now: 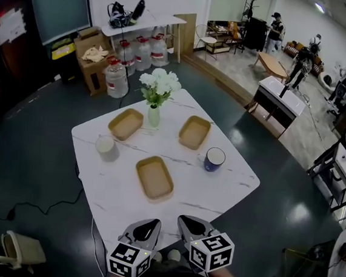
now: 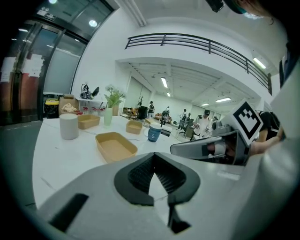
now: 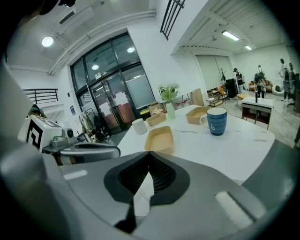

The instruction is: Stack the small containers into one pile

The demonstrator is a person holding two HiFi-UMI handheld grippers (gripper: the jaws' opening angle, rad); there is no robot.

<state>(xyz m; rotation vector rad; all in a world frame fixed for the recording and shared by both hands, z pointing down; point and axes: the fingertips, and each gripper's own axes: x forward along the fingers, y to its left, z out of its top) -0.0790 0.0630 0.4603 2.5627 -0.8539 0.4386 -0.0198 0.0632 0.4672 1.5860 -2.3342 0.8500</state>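
Three shallow tan containers lie apart on the white marble table (image 1: pixel 229 189): a near one (image 1: pixel 154 177), one at the back left (image 1: pixel 126 123) and one at the back right (image 1: pixel 195 132). My left gripper (image 1: pixel 151 223) and right gripper (image 1: pixel 185 219) hover side by side over the table's near edge, short of the near container. Both are shut with nothing between the jaws. In the left gripper view the near container (image 2: pixel 115 145) lies just ahead of the shut left gripper (image 2: pixel 153 155). In the right gripper view it (image 3: pixel 159 139) sits beyond the shut right gripper (image 3: pixel 149 155).
A white cup (image 1: pixel 106 148) stands at the table's left and a blue mug (image 1: pixel 214 159) at its right. A vase of white flowers (image 1: pixel 156 97) stands between the two far containers. Water jugs, boxes and other tables stand on the dark floor around.
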